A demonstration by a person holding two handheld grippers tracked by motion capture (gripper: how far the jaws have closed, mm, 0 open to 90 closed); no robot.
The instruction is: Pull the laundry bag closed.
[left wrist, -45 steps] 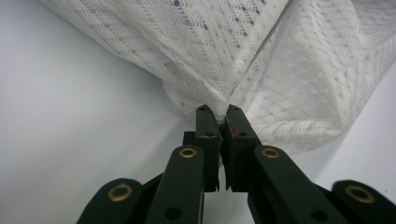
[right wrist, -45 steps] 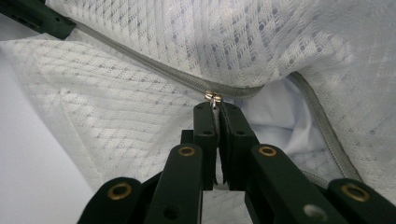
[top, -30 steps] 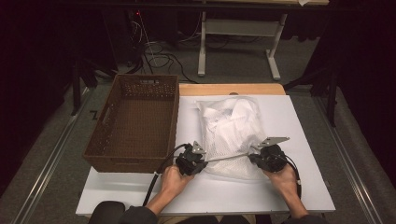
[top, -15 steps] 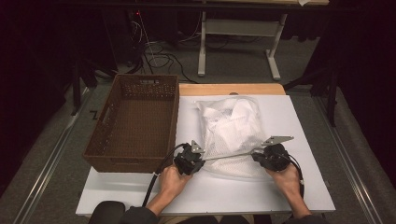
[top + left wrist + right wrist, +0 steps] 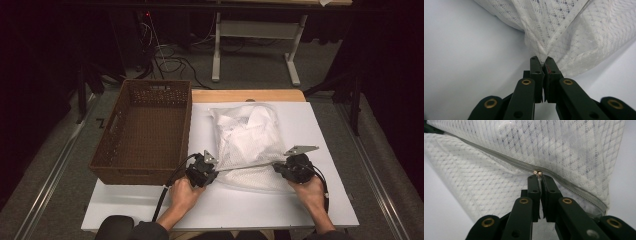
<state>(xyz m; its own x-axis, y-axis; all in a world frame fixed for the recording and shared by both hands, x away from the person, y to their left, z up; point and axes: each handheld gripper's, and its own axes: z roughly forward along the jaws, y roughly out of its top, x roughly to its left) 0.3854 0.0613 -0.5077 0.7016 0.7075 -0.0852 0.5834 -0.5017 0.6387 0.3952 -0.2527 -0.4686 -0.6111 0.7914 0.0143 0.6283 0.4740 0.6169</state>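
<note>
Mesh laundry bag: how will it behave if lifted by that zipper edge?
Probably floppy: the mesh laundry bag puckers where the left gripper pinches it. Likely light, holding only crumpled white cloth. It may sag and swing below the zipper pull in the right gripper.

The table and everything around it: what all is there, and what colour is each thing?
white mesh laundry bag: one, white, lying mid-table, white cloth inside
grey zipper: one, grey, along the bag's near edge
zipper pull: one, metallic, pinched by the right gripper
brown woven basket: one, brown, table's left part
white table: one, white
metal-legged stand: one, pale, behind the table
left gripper: one, black, shut on the bag's mesh
right gripper: one, black
hands: two, near edge
</note>
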